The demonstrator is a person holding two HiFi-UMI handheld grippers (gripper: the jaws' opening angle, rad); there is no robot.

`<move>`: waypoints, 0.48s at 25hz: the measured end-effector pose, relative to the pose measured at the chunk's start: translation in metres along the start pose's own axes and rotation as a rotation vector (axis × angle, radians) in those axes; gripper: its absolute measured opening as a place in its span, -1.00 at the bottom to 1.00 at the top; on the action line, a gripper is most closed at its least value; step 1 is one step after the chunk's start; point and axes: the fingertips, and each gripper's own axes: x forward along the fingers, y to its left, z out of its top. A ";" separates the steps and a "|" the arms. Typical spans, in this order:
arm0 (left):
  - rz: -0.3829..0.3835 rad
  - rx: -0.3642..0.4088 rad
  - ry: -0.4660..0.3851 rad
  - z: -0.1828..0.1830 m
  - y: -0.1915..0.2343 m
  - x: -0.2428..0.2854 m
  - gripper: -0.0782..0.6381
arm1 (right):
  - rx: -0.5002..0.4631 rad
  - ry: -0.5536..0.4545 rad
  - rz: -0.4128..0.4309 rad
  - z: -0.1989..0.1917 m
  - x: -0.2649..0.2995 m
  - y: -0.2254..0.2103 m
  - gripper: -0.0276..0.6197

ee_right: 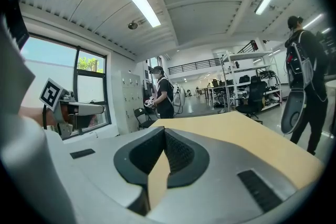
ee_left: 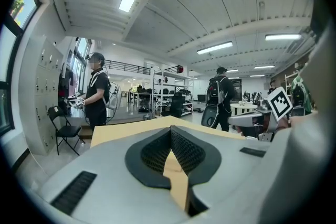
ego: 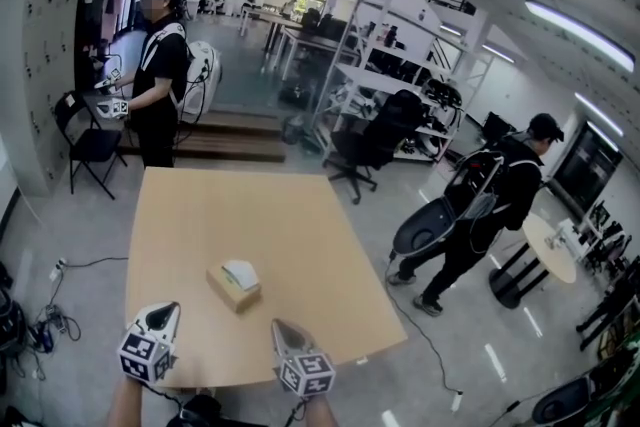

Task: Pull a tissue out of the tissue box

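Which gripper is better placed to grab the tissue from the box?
Right, but only slightly. In the head view the right gripper sits a bit nearer the tissue box than the left gripper. Both are shut and empty, so either must open first.

No word, number or brand can be read anywhere. The only printed marks are black-and-white square code patterns, without letters or digits. They are on the left marker cube [ego: 148,352] of the left gripper [ego: 163,315] and on the right marker cube [ego: 307,372] of the right gripper [ego: 285,330]. Any print on the tissue box [ego: 234,285] on the worktop [ego: 300,215] is too small to read.
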 end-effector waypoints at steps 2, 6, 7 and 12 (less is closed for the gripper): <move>0.003 -0.004 0.000 0.000 0.004 0.005 -0.76 | -0.005 0.007 0.004 -0.002 0.007 0.000 -0.88; 0.001 -0.006 0.001 -0.001 0.012 0.018 -0.76 | -0.007 0.016 0.002 -0.004 0.022 -0.006 -0.88; 0.000 -0.008 0.005 -0.003 0.015 0.022 -0.76 | -0.003 0.014 0.000 -0.004 0.026 -0.007 -0.88; 0.000 -0.017 0.017 -0.009 0.030 0.041 -0.76 | 0.005 0.011 0.004 -0.001 0.045 -0.014 -0.88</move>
